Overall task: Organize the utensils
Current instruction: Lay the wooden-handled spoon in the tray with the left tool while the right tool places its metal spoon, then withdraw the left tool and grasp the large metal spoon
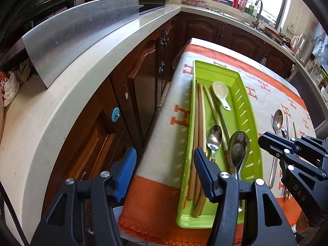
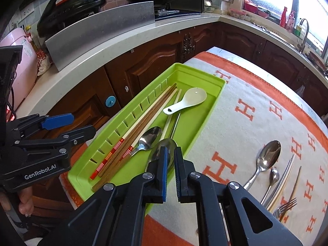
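Your right tongs [image 2: 170, 153] stand narrowly parted above a large steel spoon [image 2: 163, 148] in the green slotted plastic tray [image 2: 196, 135]; whether they touch it, you cannot tell. Your left tongs [image 1: 165, 162] gape wide, empty, at the tray's near left edge. Wooden chopsticks [image 2: 143, 121] and a white ceramic spoon [image 2: 187, 100] lie inside; more steel cutlery [image 2: 268, 164] rests on the woven orange-and-white cloth [image 2: 246, 123] covering the bench.
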`<state>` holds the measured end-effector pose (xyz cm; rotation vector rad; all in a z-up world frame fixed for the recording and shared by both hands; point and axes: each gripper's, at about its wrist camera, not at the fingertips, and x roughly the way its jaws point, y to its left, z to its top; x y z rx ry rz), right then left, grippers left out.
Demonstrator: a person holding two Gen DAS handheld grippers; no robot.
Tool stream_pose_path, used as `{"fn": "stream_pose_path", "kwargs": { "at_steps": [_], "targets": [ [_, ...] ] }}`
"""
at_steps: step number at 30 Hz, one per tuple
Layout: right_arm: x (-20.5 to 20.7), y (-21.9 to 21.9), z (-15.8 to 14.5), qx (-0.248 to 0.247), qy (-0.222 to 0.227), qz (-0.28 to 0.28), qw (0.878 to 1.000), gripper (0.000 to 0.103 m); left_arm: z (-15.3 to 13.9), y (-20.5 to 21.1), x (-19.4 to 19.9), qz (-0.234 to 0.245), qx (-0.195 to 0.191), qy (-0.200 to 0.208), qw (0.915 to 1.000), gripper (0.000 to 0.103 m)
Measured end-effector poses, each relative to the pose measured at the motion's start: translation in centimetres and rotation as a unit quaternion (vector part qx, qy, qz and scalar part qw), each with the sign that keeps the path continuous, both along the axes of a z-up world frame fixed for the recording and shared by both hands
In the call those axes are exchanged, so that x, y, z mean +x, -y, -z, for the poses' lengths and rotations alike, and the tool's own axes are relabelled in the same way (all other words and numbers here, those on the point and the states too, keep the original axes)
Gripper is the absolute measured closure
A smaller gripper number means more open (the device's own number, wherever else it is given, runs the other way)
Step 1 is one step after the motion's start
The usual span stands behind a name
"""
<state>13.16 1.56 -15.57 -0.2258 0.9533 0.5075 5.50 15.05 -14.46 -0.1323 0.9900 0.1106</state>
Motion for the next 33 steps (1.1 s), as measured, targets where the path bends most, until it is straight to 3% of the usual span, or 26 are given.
{"fn": "stream_pose_path", "kwargs": {
  "at_steps": [15, 33],
  "targets": [
    [-2.2, 8.9, -2.0, 0.062, -0.030, 0.069, 0.995, 0.096, -2.2, 5.5, -0.1, 0.047, 0.030, 0.004, 0.9984, 0.045],
    [-4.2, 24.4, -2.0, 0.134, -0.030, 0.193, 0.972, 0.096, -4.2, 16.8, 1.0, 0.139, 0.084, 0.000, 0.9867, 0.041]
  ]
}}
